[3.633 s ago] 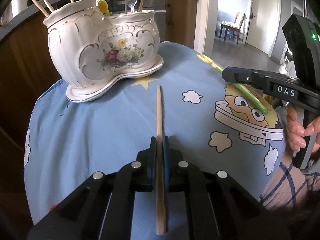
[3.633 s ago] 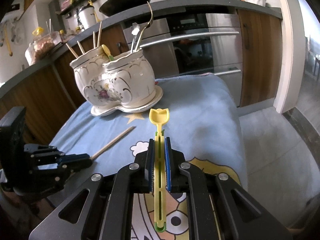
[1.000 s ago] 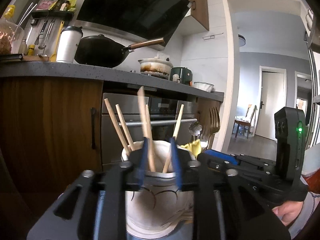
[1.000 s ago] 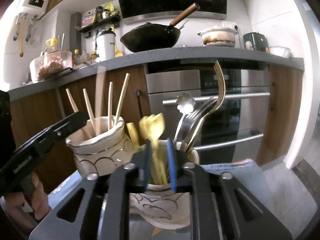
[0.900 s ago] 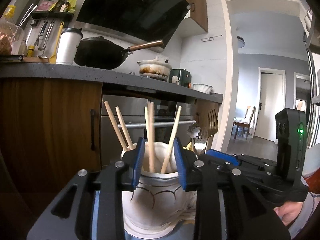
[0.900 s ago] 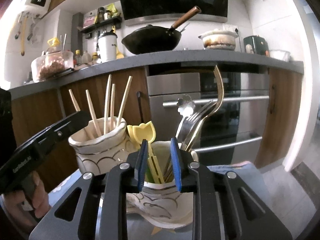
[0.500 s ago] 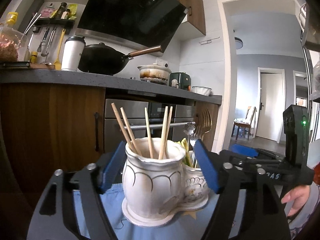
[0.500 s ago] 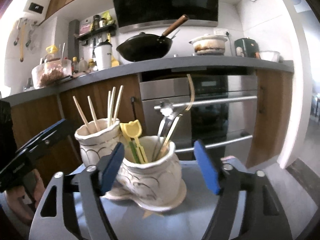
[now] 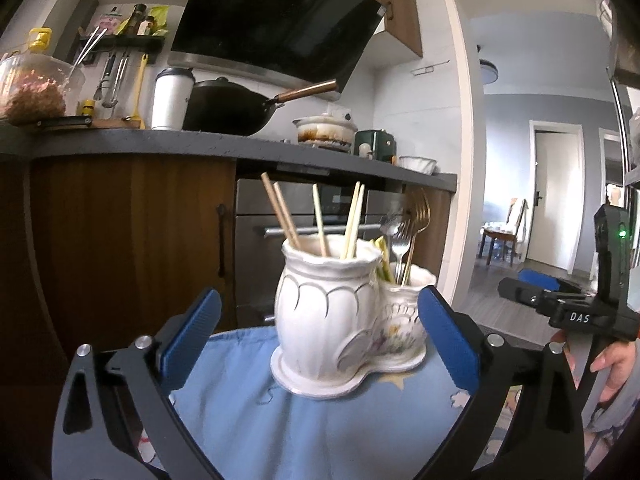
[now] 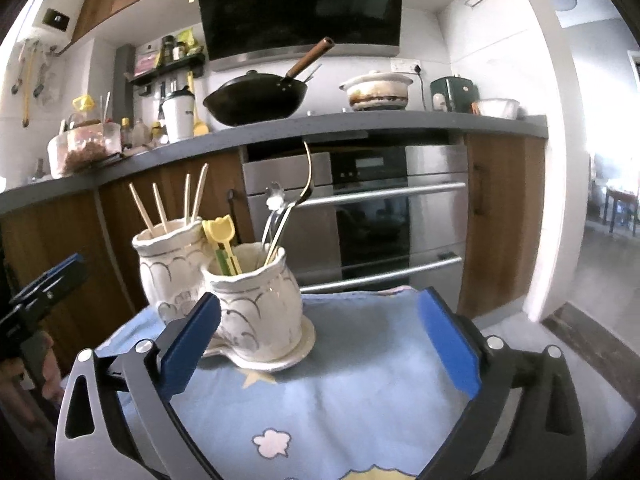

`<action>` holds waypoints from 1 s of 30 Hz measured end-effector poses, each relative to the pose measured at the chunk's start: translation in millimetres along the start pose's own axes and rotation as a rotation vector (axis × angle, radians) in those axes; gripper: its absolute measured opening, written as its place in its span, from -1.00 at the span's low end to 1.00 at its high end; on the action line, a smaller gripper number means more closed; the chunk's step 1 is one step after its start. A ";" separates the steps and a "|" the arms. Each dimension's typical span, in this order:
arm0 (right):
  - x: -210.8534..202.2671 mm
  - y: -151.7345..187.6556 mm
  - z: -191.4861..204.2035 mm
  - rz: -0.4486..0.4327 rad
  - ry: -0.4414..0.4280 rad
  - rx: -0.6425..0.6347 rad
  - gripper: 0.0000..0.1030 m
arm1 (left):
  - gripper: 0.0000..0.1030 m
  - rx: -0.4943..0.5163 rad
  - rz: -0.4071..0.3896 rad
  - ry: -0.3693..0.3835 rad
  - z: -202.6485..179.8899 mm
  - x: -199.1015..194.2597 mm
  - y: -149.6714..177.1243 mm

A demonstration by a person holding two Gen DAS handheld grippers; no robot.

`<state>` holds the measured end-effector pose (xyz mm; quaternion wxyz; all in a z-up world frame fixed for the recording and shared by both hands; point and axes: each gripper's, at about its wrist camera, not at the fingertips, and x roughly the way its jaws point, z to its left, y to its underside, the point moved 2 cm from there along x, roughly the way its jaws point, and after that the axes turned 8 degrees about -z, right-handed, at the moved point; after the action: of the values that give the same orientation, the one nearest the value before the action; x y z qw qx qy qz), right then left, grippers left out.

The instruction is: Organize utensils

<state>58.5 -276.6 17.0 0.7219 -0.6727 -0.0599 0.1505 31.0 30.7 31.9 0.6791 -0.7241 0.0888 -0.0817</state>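
Note:
A white ceramic double holder [image 9: 332,312] [image 10: 240,296] stands on the cloth. Several wooden chopsticks [image 9: 320,220] [image 10: 172,204] lean in its taller pot. A yellow-green utensil [image 10: 220,236] and metal forks [image 9: 412,220] [image 10: 288,208] stand in the lower pot. My left gripper [image 9: 316,312] is a little back from the holder, its jaws opening wide with nothing between the blue pads. My right gripper [image 10: 318,308] is likewise back from the holder, jaws opening and empty. Each gripper also shows at the edge of the other's view: right gripper [image 9: 560,312], left gripper [image 10: 44,284].
A blue cartoon cloth [image 9: 280,420] covers the table. Behind it run a dark counter with a wok [image 9: 228,108] and pots, wooden cabinets and a steel oven [image 10: 400,220]. A doorway [image 9: 552,200] opens at the right. A hand [image 9: 612,364] holds the right gripper.
Both grippers let go: the chopstick dropped into the taller pot, the yellow utensil into the lower one. The jaws spread wide and both grippers drew back from the holder.

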 end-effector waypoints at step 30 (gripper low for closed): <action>-20.5 3.8 23.9 -0.121 -0.016 -0.126 0.90 | 0.89 0.067 0.035 -0.086 -1.5 -5.7 10.0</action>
<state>31.7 -259.7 17.7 0.6856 -0.7106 -0.1155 0.1080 24.9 30.0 22.0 0.7074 -0.7022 0.0693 -0.0414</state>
